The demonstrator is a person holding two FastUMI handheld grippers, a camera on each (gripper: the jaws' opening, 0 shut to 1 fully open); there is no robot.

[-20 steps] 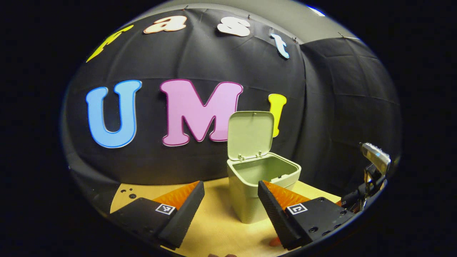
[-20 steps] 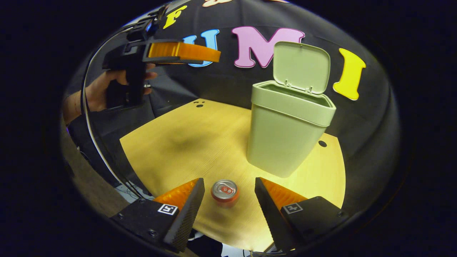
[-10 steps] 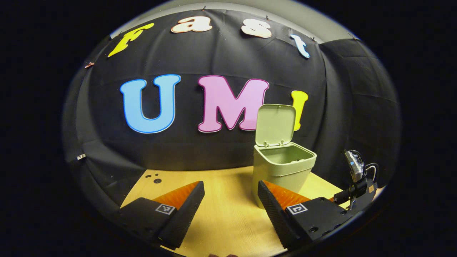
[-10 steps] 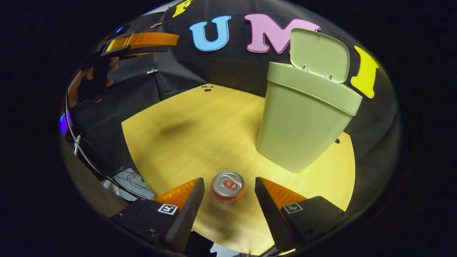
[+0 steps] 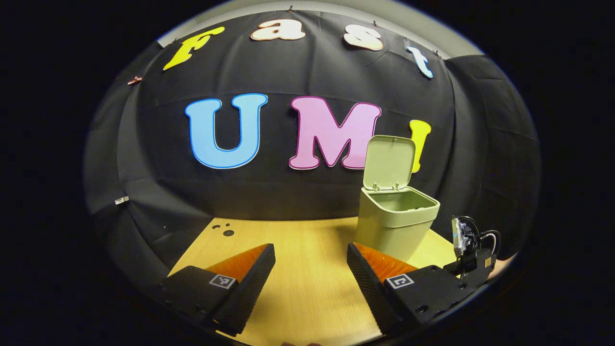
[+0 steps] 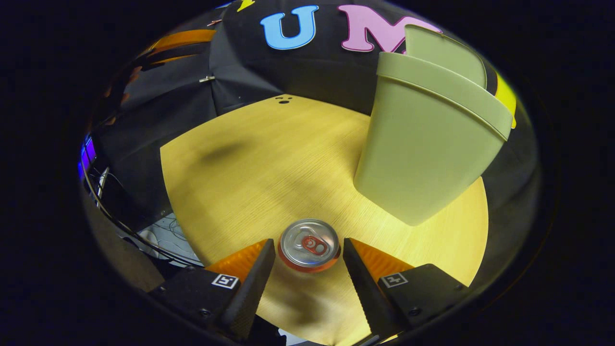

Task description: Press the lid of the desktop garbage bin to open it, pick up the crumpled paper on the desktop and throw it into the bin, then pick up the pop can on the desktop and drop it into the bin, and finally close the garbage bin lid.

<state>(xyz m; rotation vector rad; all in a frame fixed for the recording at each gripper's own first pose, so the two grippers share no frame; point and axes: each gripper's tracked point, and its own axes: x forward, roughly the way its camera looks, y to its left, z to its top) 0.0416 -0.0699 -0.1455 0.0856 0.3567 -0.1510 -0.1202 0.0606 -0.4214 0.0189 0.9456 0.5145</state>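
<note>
Right gripper point(image 6: 307, 269) has dropped closer onto the pop can point(image 6: 309, 244) since the earlier frames; can now sits right between its jaws at lower centre of the right gripper view, jaws apart, not yet pressing on it. Left gripper point(image 5: 310, 276) has pulled back, so the garbage bin point(image 5: 395, 226) looks smaller and has slid toward right of centre in the left gripper view; its jaws are apart, holding nothing.

Bin lid point(image 5: 389, 162) stands upright, open. No crumpled paper visible on the counter point(image 6: 269, 158), so likely the paper step is done and the can pickup is in hand. Next move, as I judge it: lower a bit more, close jaws on the can body, lift, carry up and right over the bin rim.

Room: can stands upright, apart from the bin, near the counter's front edge in the lower part of the right gripper view; cables hang past that edge at lower left. Bin wall point(image 6: 423, 144) looms at upper right, so the lift needs height to clear the rim. Wide bare counter to the left of the can.
</note>
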